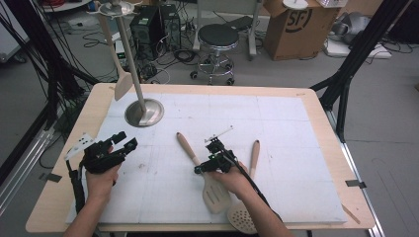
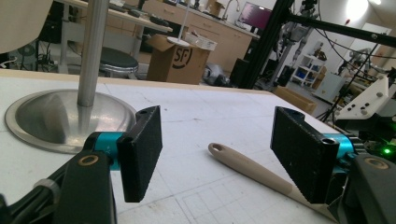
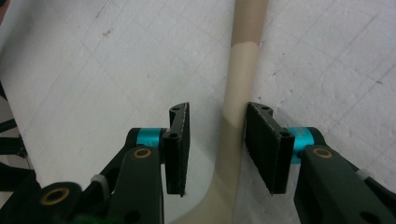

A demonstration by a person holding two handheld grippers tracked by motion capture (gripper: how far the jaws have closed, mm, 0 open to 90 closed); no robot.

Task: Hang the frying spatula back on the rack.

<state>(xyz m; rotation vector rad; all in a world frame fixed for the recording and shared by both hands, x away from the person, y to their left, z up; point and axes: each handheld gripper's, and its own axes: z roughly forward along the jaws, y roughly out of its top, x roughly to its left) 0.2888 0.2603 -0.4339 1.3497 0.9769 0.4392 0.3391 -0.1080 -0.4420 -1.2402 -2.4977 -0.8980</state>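
Note:
A slotted spatula (image 1: pixel 216 193) with a light wooden handle lies on the white board (image 1: pixel 291 128), its handle pointing away from me. My right gripper (image 1: pixel 206 165) points down over the spatula's neck. In the right gripper view the jaws (image 3: pixel 217 144) straddle that neck (image 3: pixel 240 84): the right pad sits against it and a gap shows at the left pad, so they stand open. My left gripper (image 1: pixel 126 140) rests at the board's left side, open and holding nothing (image 2: pixel 217 154). Beyond its jaws lies the spatula's handle (image 2: pixel 252 170).
A skimmer (image 1: pixel 253 158) lies just right of the spatula, its round head near the front edge. A metal stand (image 1: pixel 144 112) rises at the back left with another spatula (image 1: pixel 122 84) hanging from it. A stool, boxes and cables stand on the floor behind.

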